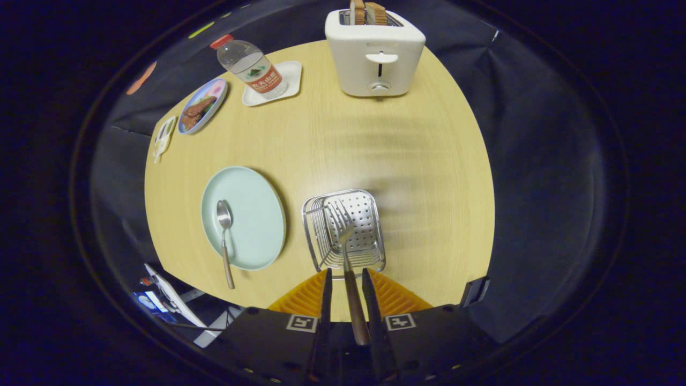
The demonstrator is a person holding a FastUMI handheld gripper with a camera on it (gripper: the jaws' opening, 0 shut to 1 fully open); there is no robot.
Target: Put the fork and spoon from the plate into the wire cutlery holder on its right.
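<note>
The gripper is closed narrowly on the fork, both fingers pressing its handle. The handle's end is hidden between the fingers; the tines hang over the holder, right of the plate. The spoon lies on the plate, handle overhanging the rim.
</note>
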